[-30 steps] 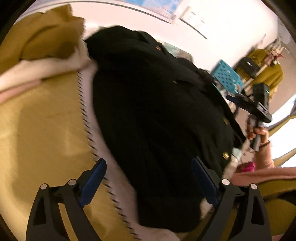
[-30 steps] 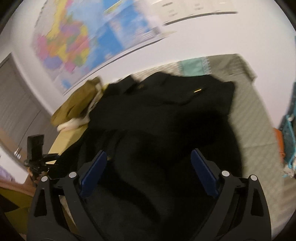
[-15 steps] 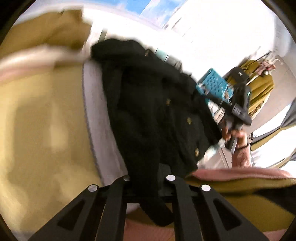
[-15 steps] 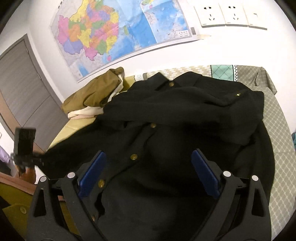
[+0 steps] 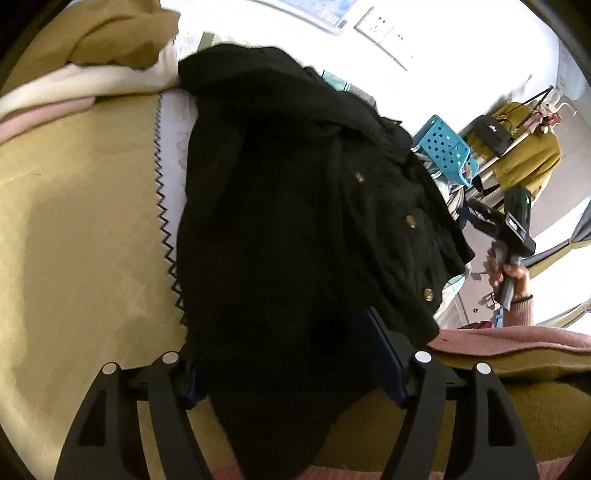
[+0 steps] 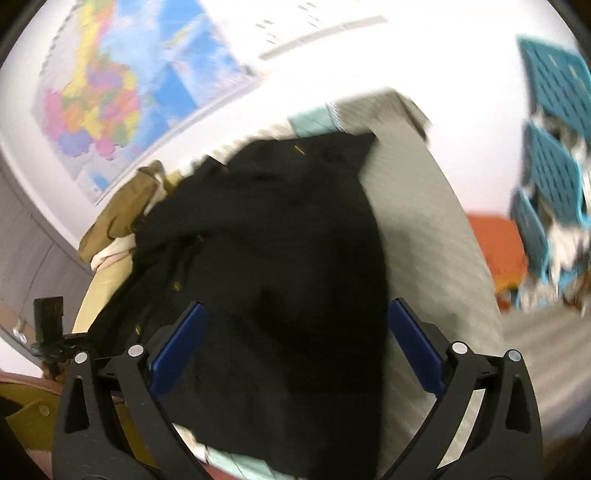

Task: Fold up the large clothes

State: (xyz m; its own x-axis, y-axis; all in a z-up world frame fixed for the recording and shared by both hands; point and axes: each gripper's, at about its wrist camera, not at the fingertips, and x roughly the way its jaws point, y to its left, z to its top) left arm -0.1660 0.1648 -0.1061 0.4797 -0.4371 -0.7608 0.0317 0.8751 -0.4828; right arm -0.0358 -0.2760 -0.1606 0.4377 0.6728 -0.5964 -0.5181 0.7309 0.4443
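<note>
The black buttoned coat [image 5: 280,229] stretches lengthwise ahead between the left gripper [image 5: 291,365]'s wide jaws, its hem nearest them, the right gripper [image 6: 295,354] equally wide over its far side.

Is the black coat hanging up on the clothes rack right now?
No. In the left wrist view the black coat lies spread on the bed, while the clothes rack in the background holds a mustard garment.

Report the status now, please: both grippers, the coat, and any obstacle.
Left hand-held gripper open around black coat hem. Right hand-held gripper open above it. Olive clothes pile touches the collar end.
</note>
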